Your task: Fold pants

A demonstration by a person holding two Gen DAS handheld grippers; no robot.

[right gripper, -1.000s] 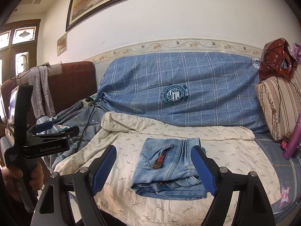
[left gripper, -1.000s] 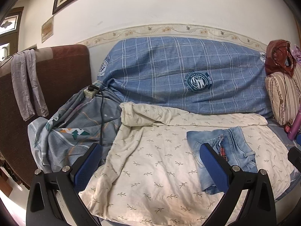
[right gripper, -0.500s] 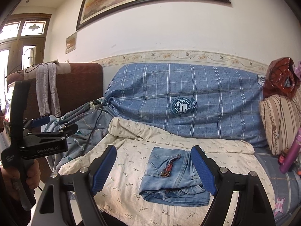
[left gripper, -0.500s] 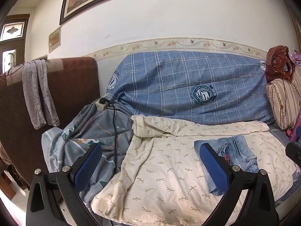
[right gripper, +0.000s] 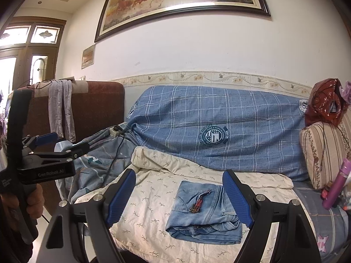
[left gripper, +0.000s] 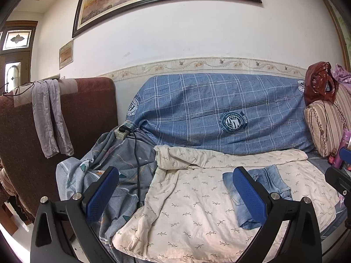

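Right wrist view: the right gripper [right gripper: 178, 195] has its blue pads spread wide with nothing between them, well short of the sofa. At the left edge a hand [right gripper: 26, 199] holds the left gripper's black handle. In the left wrist view the left gripper [left gripper: 175, 194] is likewise wide apart and holds nothing; its right pad only overlaps the pants in the picture, without touching them.

The pants [right gripper: 204, 211], light blue denim, lie folded into a compact rectangle, waist toward the backrest, with a small red-patterned tag or strap on top. Layered edges show along the near side.

They rest on a cream sheet [right gripper: 153, 199] with a sprig print, rumpled along its back edge, spread over the sofa seat. A blue plaid cover [right gripper: 219, 118] drapes the backrest. To the left lie a grey patterned cloth [left gripper: 122, 164] and a power strip [left gripper: 123, 128] with a black cord. A striped cushion [right gripper: 320, 153] sits at right, a red bag [right gripper: 324, 103] on it. A brown chair back [left gripper: 87, 114] carries a grey garment [left gripper: 49, 118]. A framed painting [right gripper: 182, 2] of horses hangs on the white wall.
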